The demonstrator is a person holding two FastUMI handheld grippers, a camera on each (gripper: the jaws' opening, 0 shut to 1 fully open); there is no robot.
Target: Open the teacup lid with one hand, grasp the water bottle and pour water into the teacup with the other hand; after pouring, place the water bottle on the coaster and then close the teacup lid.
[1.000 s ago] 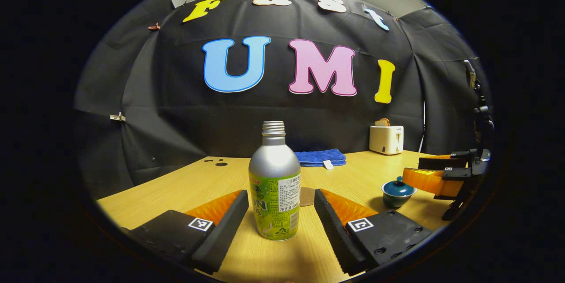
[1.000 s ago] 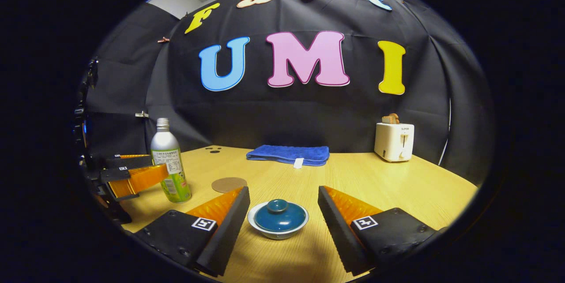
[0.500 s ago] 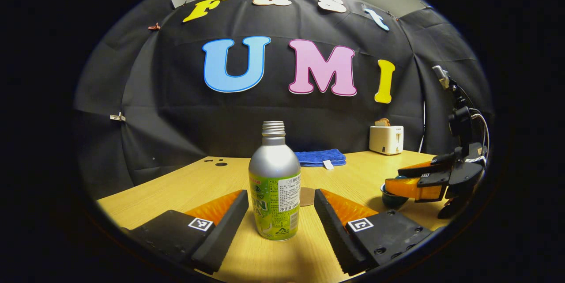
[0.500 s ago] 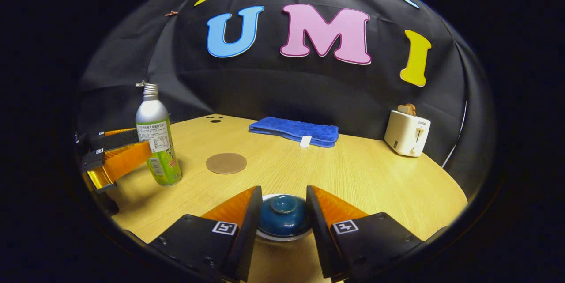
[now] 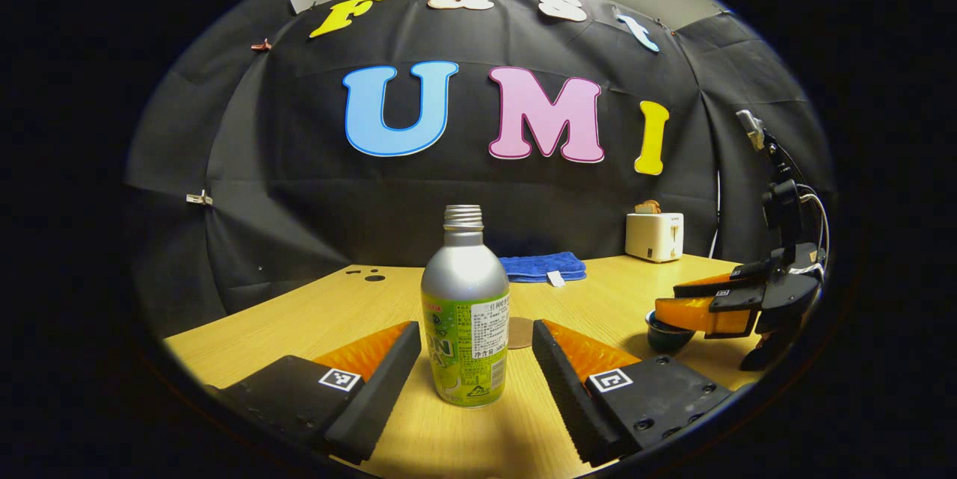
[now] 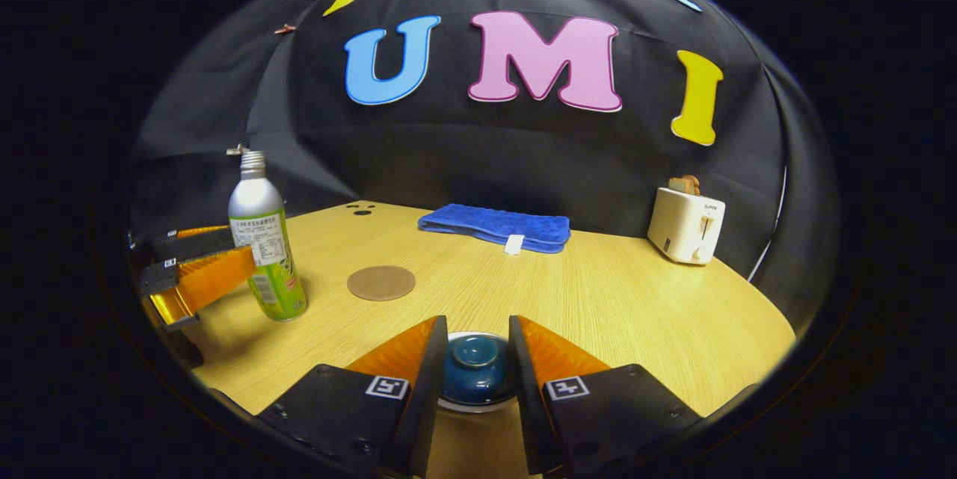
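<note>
The right gripper (image 6: pixel 477 371) has narrowed its fingers around the teacup lid (image 6: pixel 475 359) since half a second ago; whether both press the knob yet is hard to tell. The teacup (image 5: pixel 662 331) sits at four o'clock from the water bottle (image 5: pixel 464 314), the lid on. The left gripper (image 5: pixel 475 359) hasn't budged: wide open, straddling the bottle untouched. The coaster (image 6: pixel 380 282) waits at two o'clock of the bottle. Lid lift looks imminent.
</note>
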